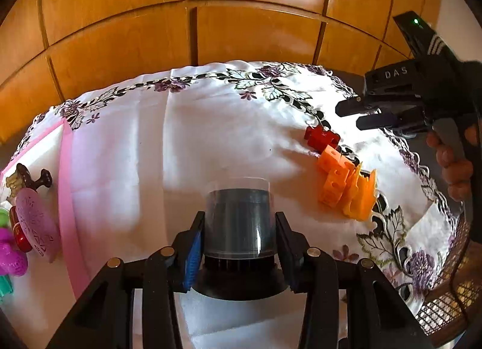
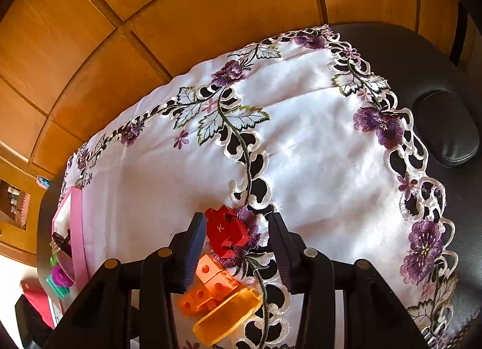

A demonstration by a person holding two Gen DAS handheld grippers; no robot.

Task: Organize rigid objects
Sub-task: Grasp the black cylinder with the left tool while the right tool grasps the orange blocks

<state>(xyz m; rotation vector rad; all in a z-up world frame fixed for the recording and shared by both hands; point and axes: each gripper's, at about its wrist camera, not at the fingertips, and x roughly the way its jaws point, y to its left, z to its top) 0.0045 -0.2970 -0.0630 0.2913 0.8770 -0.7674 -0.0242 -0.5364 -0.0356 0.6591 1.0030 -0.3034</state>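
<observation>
Left tool (image 1: 238,239) grips a clear-lidded black canister (image 1: 239,222); right tool (image 2: 238,239), partly open, straddles a red block (image 2: 227,236).

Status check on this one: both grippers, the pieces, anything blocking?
Left gripper shut on clear-lidded black container. Right gripper open, straddling red block, not gripping. Orange pieces just behind. Nothing blocking.

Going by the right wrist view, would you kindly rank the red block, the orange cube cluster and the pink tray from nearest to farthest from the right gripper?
1. Red plastic block, between the right gripper's open jaws.
2. Orange cube cluster, just below-left.
3. Pink tray, far left.
</observation>
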